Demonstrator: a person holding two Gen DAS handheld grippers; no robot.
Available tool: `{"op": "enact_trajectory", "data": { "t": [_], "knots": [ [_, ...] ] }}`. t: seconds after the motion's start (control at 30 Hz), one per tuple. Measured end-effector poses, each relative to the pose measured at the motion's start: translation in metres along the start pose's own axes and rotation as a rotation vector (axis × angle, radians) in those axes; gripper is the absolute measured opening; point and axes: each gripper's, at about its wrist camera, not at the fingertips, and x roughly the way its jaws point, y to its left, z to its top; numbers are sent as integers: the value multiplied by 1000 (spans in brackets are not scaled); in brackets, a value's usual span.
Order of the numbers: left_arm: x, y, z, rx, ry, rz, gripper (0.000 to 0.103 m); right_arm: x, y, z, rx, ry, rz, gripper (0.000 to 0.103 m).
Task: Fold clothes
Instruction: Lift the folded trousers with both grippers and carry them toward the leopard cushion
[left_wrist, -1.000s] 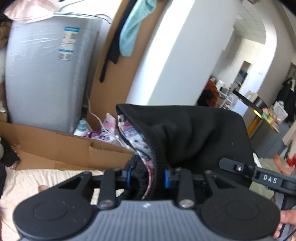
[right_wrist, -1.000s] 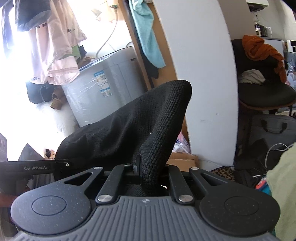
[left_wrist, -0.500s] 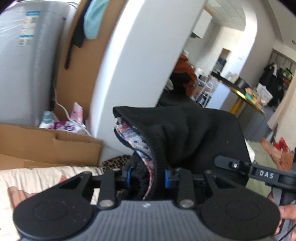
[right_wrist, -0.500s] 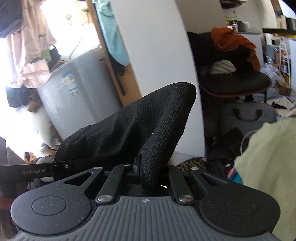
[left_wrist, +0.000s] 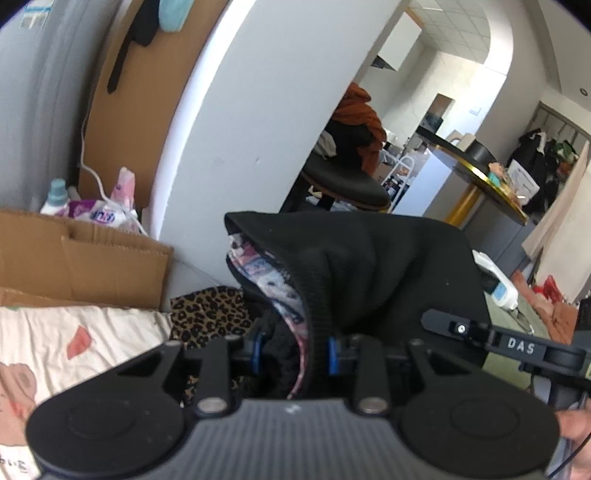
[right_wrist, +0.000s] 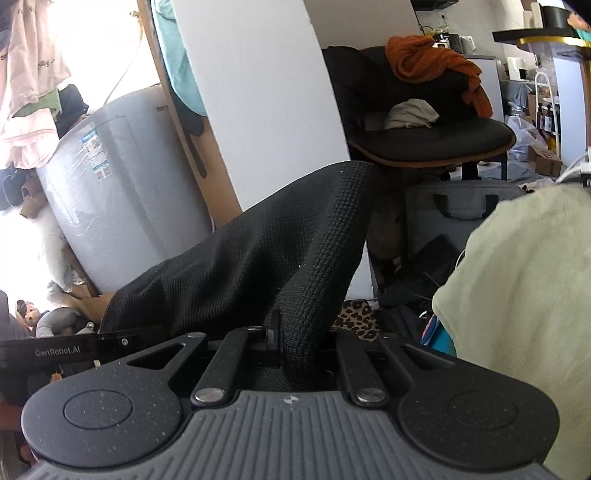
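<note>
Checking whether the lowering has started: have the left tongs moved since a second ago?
Yes. The left tongs, shut on the black garment, have dropped: the white pillar and cardboard box now sit higher and further left in view.

The black knit garment hangs bunched, its ribbed edge folded over to show a pink patterned lining. From the right wrist view, its waffle-textured fabric rises toward one o'clock, peaking, draping left.

Both views are sinking: the bedsheet is rising into the lower left, a pale green cloth filling the right.
</note>
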Motion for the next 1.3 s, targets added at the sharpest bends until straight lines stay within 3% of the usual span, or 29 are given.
{"op": "enact_trajectory", "data": {
  "t": [0.63, 1.0, 1.3],
  "knots": [
    [86, 36, -72, -49, 5, -19, 33, 78, -50, -53, -100, 42, -67, 7],
    [163, 78, -90, -112, 49, -27, 33, 152, -87, -76, -104, 63, -101, 7],
    [203, 101, -92, -126, 96, -29, 33, 191, -110, -91, -93, 102, -126, 7]
  ]
}}
